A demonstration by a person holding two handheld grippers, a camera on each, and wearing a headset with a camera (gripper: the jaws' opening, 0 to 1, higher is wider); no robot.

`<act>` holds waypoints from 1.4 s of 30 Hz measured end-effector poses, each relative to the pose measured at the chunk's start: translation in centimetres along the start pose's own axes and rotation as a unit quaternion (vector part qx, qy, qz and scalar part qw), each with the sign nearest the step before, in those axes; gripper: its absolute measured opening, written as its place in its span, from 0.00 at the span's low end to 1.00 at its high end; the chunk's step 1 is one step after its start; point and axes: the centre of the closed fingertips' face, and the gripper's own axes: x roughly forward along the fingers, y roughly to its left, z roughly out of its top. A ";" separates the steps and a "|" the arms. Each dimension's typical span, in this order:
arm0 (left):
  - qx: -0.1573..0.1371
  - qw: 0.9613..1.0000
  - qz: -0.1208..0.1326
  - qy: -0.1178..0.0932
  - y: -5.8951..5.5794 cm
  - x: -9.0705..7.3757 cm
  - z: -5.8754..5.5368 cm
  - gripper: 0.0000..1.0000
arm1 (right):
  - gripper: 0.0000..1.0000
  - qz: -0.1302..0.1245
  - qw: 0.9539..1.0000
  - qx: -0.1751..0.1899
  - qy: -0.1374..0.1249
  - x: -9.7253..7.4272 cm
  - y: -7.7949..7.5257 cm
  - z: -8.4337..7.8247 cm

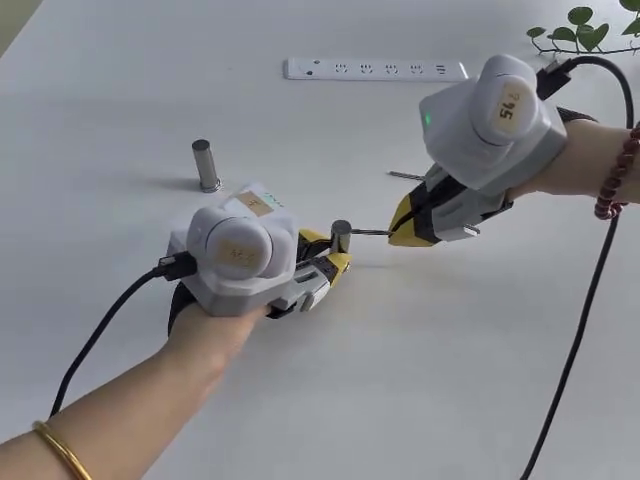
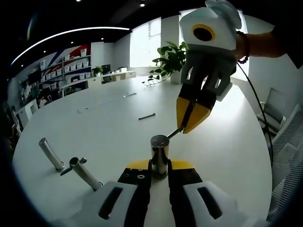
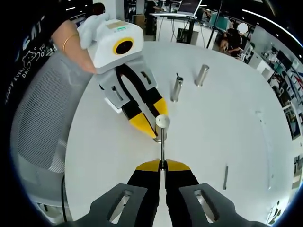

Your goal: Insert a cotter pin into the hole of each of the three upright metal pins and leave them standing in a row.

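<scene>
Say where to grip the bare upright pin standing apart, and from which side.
Likely its lower shaft, jaws level, coming from the near side. The bare upright pin is a smooth round post on end; the left gripper holds another pin so, leaving the top free for the cotter pin.

Three metal pins (image 2: 159,144), one between the left gripper's (image 2: 159,165) jaws, two beside it; three cotter pins (image 3: 162,142); one power strip (image 1: 375,69); one plant (image 1: 585,30)
</scene>
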 end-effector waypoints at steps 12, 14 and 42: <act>-0.005 1.000 -0.010 -0.002 0.0 0.1 0.0 0.11 | 0.00 0.003 1.000 -0.014 -0.001 0.4 -0.1 0.8; -0.005 1.000 -0.011 -0.002 0.0 0.1 0.0 0.11 | 0.00 0.003 1.000 -0.017 -0.001 0.5 -0.2 1.0; -0.041 0.999 -0.005 -0.008 0.1 0.4 -0.6 0.11 | 0.00 0.005 1.000 -0.020 -0.016 2.1 -0.9 2.8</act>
